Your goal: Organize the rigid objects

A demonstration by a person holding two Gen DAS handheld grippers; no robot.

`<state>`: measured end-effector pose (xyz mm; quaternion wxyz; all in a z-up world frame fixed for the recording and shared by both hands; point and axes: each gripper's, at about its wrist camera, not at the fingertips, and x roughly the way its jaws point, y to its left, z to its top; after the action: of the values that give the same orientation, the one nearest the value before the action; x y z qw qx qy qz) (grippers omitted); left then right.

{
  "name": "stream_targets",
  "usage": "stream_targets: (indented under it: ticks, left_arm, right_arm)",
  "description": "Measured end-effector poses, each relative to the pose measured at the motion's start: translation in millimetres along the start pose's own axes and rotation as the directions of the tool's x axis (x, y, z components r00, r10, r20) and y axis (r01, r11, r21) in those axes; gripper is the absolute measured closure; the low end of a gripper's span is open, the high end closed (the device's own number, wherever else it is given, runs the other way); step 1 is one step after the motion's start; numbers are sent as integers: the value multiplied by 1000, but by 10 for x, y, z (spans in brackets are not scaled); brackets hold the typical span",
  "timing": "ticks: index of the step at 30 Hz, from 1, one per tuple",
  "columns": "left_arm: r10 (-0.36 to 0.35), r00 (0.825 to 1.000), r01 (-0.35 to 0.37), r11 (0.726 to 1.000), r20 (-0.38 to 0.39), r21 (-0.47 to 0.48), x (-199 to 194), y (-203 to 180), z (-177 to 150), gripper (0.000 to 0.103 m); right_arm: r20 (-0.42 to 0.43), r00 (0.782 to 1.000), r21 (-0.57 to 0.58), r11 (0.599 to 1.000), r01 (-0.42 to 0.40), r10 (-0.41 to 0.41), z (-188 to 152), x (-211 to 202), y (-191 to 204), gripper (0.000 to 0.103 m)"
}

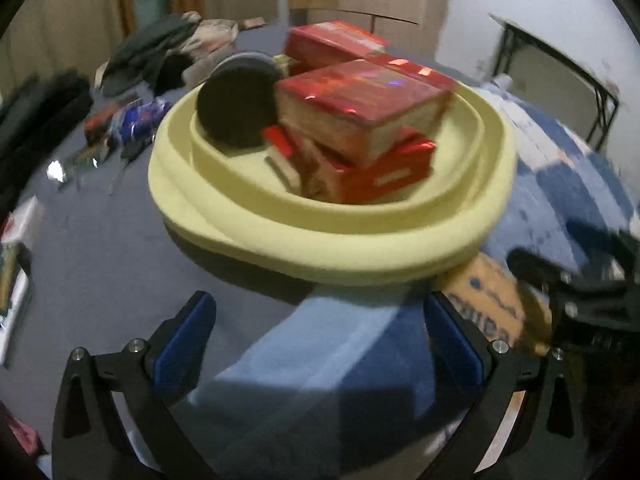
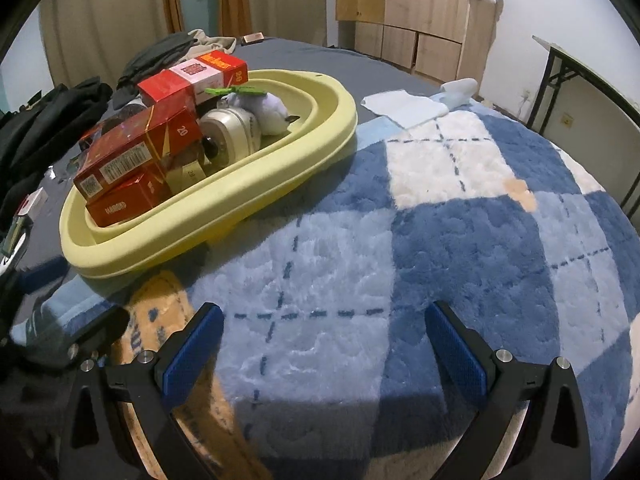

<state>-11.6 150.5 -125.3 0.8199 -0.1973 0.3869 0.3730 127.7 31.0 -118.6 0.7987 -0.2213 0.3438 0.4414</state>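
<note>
A pale yellow oval basin (image 1: 332,248) sits on the bed and holds several red boxes (image 1: 360,108) and a black round disc (image 1: 236,108). In the right wrist view the basin (image 2: 240,188) also holds a cream round clock (image 2: 232,132) and a small plush toy (image 2: 268,108) beside the red boxes (image 2: 132,152). My left gripper (image 1: 320,340) is open and empty, just short of the basin's near rim. My right gripper (image 2: 324,344) is open and empty over the blue checked blanket, to the right of the basin.
A blue and white plush blanket (image 2: 460,220) covers the near bed. Dark clothes (image 2: 48,120) and small packets (image 1: 132,120) lie to the left. A white cloth (image 2: 404,108) lies behind the basin. A folding table (image 2: 580,92) stands at right. Wooden cabinets (image 2: 408,8) stand behind.
</note>
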Motion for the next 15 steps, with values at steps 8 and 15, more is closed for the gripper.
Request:
stream_targets:
  ticks: [8,15]
  left_arm:
    - [17,1000,-17,999,-7,-44,58,-15,52,0]
    - [19,1000,-20,999,-9,-38,54,-18,40,0]
  right_arm:
    - [-18,998,-60,996,63,-64,33,78,104,0]
    - [-17,998,-59,996,64,-65,39,94,109,0]
